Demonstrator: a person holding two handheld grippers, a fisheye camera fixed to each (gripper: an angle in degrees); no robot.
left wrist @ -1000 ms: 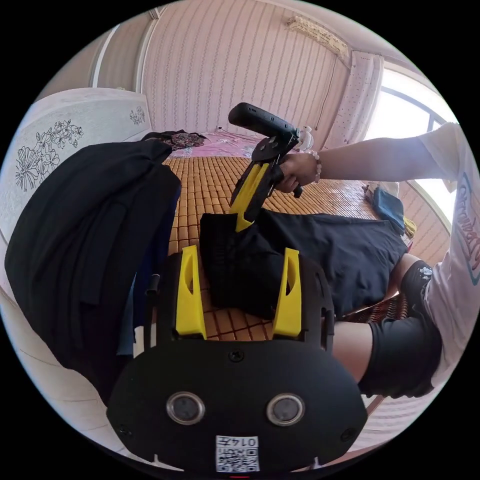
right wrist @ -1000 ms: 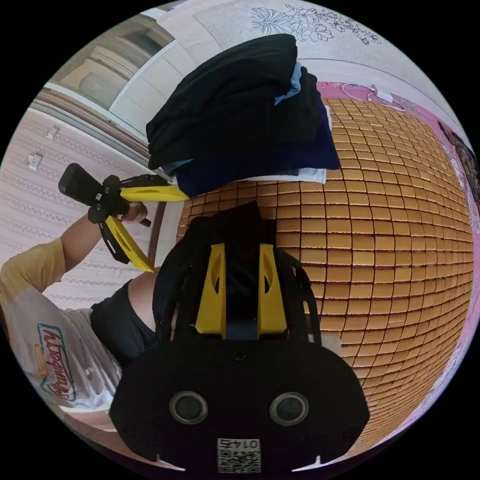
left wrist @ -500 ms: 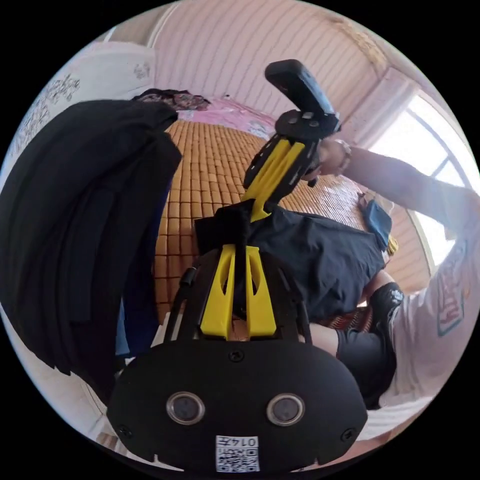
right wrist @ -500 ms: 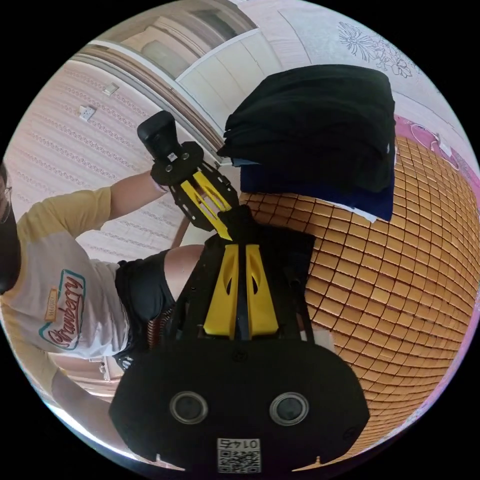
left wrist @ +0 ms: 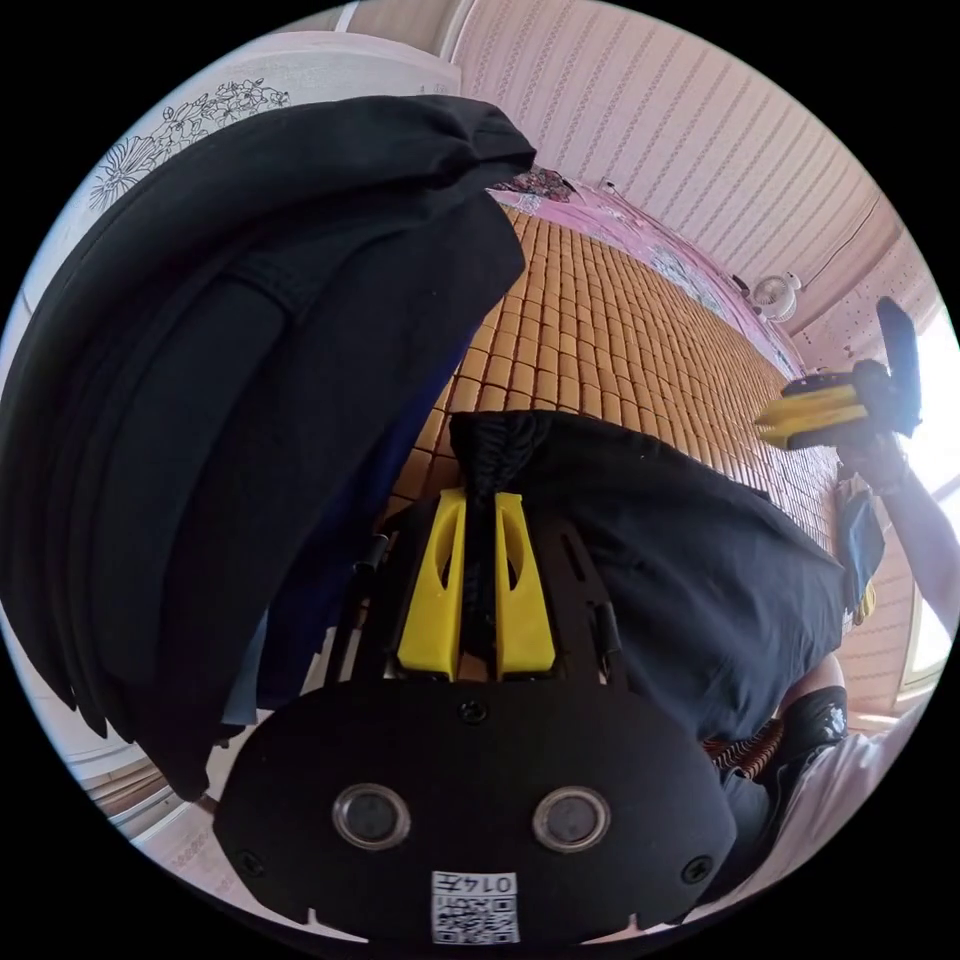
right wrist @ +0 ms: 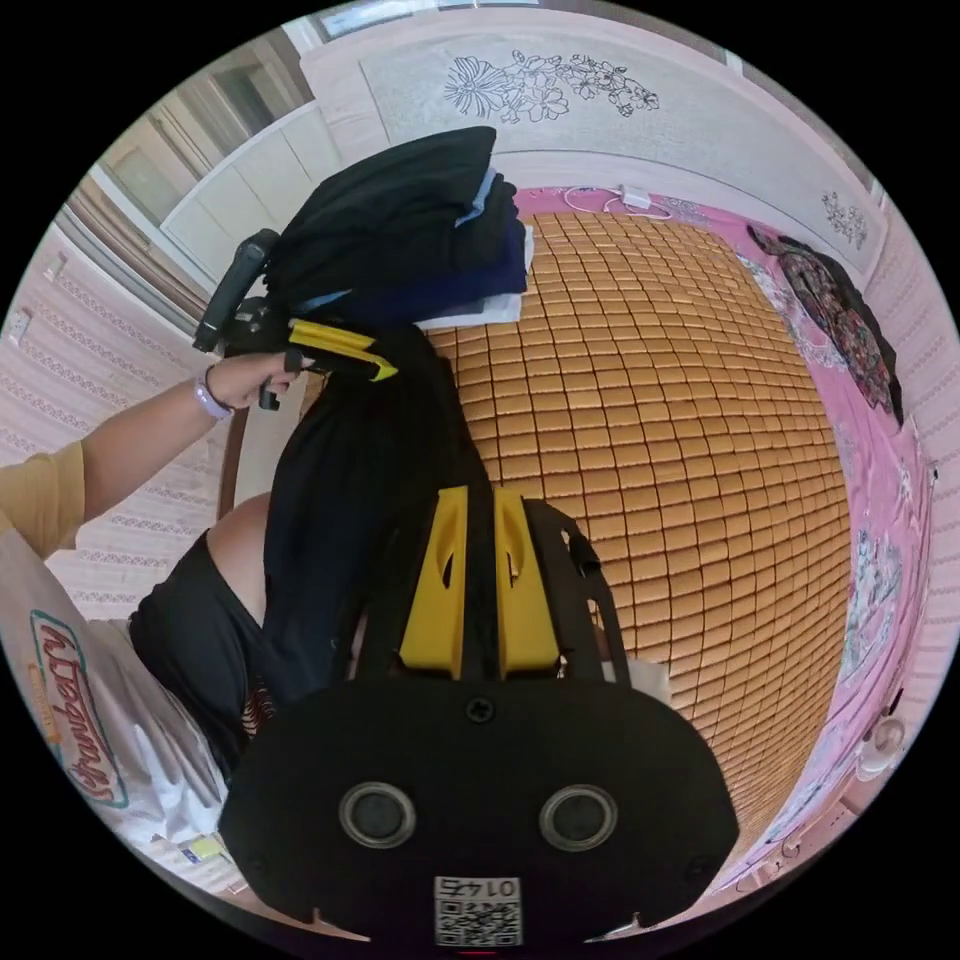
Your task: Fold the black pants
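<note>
The black pants (left wrist: 680,560) lie spread over the bamboo mat (left wrist: 600,340) toward the person's lap. My left gripper (left wrist: 480,495) is shut on a bunched end of them, with dark cloth squeezed between the yellow jaws. In the right gripper view the left gripper (right wrist: 385,372) holds that end up, and the pants (right wrist: 340,500) hang from it toward the person. My right gripper (right wrist: 480,492) has its jaws close together with dark cloth between them, at the pants' edge. The right gripper (left wrist: 762,427) is small and far off in the left gripper view.
A pile of folded dark clothes (left wrist: 230,380) stands right beside my left gripper, against the headboard (right wrist: 600,110); the same pile (right wrist: 410,230) sits at the mat's corner. A dark patterned garment (right wrist: 840,310) lies on the pink sheet. The person's sleeve (right wrist: 40,500) is at the left.
A second ago my left gripper was open; it has since shut on the pants. Both grippers met at one end half a second ago and have now drawn far apart.
</note>
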